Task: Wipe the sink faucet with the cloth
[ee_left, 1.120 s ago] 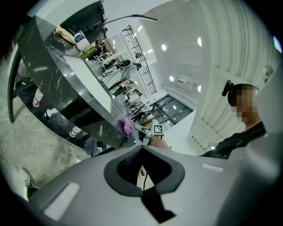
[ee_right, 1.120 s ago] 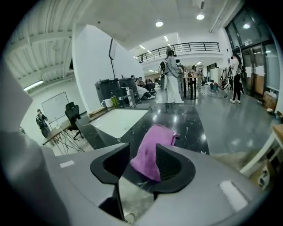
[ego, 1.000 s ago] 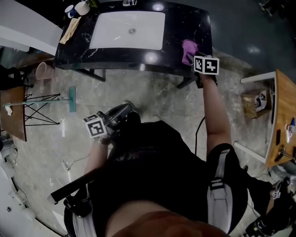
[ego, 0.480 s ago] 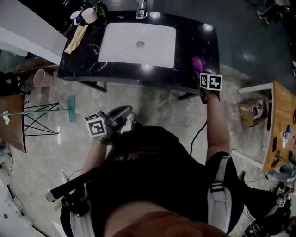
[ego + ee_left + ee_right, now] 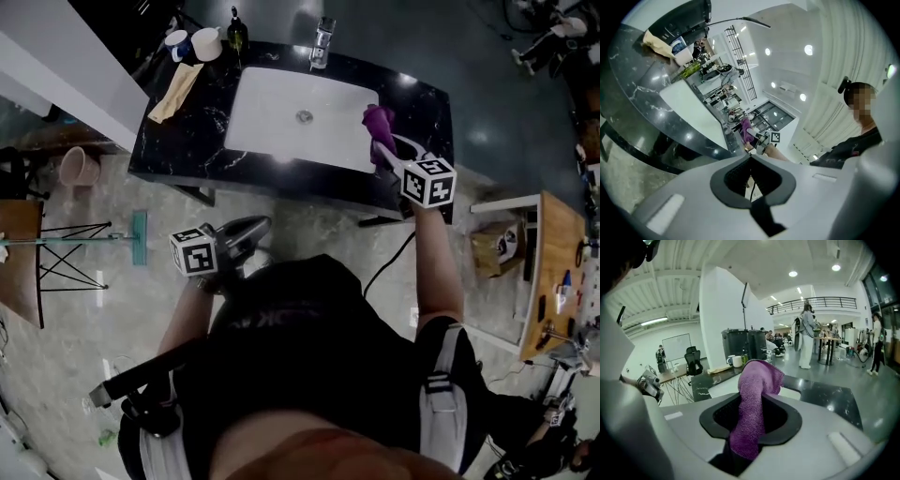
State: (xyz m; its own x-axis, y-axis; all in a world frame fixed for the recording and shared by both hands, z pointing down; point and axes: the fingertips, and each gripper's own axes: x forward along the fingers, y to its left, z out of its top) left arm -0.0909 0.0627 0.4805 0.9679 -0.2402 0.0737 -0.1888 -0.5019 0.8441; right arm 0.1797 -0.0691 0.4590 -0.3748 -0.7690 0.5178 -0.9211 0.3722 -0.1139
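one purple cloth (image 5: 378,125) lengthwise along the right gripper (image 5: 392,155), toward the sink (image 5: 281,103)

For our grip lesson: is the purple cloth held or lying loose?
Held: the right gripper, its jaws having just been closing, pinches the cloth above the sink.

One cloth (image 5: 378,125), one faucet (image 5: 322,42), two mugs (image 5: 206,43), one bottle (image 5: 237,33).

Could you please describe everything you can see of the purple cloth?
The purple cloth looks like soft, nubby microfibre, bunched into one fold. The right gripper, whose jaws have just been closing, pinches it between them; its free end rises past the jaws and flops over. In the head view it shows over the right edge of the white sink basin.
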